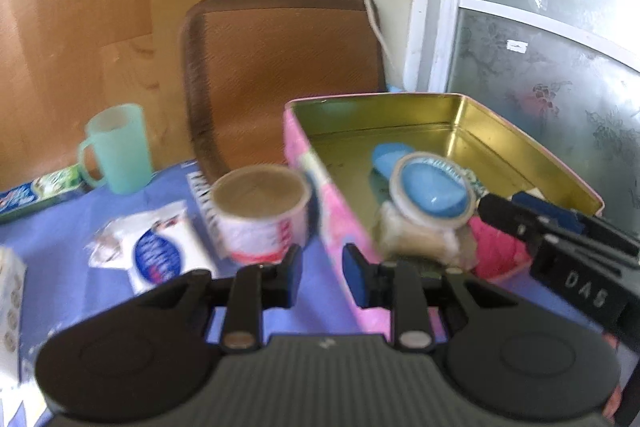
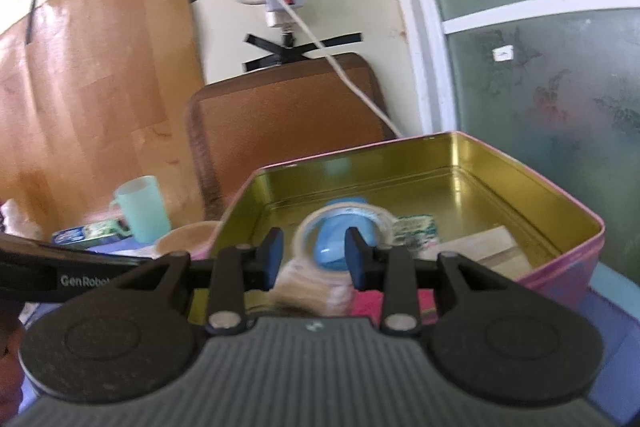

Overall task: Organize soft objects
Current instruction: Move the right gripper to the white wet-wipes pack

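A pink tin box point(image 1: 332, 211) with a gold inside stands on the blue tablecloth; it also shows in the right wrist view point(image 2: 560, 259). In it lie a clear tape roll point(image 1: 432, 187) over a blue soft object point(image 1: 390, 155), a cream cloth point(image 1: 416, 235) and a pink cloth point(image 1: 500, 251). My left gripper point(image 1: 322, 271) is open and empty, above the box's left wall. My right gripper point(image 2: 314, 255) is open and empty, hovering above the tape roll point(image 2: 344, 223) and cream cloth point(image 2: 308, 283) inside the box. The right gripper's fingers point(image 1: 520, 219) show over the box in the left wrist view.
A paper cup point(image 1: 260, 211) stands left of the box. A mint mug point(image 1: 118, 147), a toothpaste box point(image 1: 40, 193) and a white pouch point(image 1: 156, 251) lie further left. A brown chair back point(image 1: 280, 75) stands behind the table. A window point(image 1: 540, 27) is at the right.
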`<act>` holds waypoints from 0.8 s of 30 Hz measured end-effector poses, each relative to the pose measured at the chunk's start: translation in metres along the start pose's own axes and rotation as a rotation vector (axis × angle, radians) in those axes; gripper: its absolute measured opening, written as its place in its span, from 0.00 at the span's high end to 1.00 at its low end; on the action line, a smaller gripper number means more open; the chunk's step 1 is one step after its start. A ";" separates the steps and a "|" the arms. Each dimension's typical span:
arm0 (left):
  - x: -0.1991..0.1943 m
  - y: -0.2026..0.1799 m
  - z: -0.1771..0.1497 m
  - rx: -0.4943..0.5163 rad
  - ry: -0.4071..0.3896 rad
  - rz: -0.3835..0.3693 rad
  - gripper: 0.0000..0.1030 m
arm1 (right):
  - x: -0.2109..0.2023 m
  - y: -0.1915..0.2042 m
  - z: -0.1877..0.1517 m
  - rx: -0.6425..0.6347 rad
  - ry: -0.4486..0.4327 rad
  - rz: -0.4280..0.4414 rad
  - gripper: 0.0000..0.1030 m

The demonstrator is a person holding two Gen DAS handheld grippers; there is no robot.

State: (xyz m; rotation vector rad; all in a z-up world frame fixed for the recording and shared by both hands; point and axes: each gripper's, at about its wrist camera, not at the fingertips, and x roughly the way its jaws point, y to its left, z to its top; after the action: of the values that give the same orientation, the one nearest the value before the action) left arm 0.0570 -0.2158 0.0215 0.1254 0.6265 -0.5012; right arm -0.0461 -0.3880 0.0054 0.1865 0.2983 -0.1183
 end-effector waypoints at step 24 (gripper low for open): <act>-0.049 0.182 -0.114 -0.256 -0.050 0.223 0.70 | 0.155 0.171 -0.046 -0.202 0.375 0.175 0.26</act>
State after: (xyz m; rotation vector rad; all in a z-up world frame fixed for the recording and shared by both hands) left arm 0.0511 -0.0069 -0.0483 -0.0590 0.6143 -0.2061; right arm 0.1123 -0.2258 -0.0565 0.0319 0.6621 0.1225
